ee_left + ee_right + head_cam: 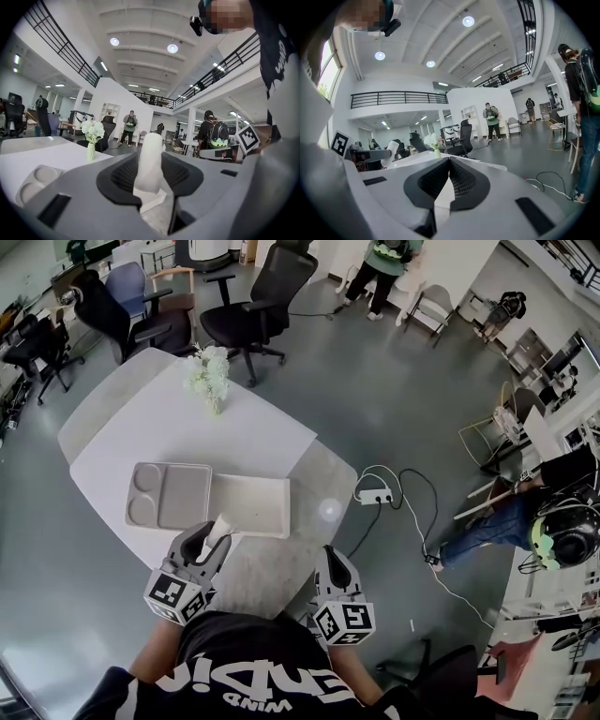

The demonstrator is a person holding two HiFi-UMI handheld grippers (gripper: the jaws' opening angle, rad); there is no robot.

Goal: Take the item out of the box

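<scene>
My left gripper (212, 545) hovers over the near edge of the white table (150, 423), shut on a white, roll-shaped item (218, 530). In the left gripper view the item (150, 161) stands upright between the two black pads, well above the tabletop. Just beyond it lies a shallow white box (251, 504), open, with nothing visible inside. Next to that box on the left sits a grey compartment tray (169, 495). My right gripper (330, 557) is held at the table's near right corner, its jaws (449, 161) closed tip to tip on nothing.
A vase of white flowers (210, 379) stands at the table's far side. Office chairs (253, 315) ring the far end. A power strip with cables (377, 495) lies on the floor to the right. People stand and sit further off.
</scene>
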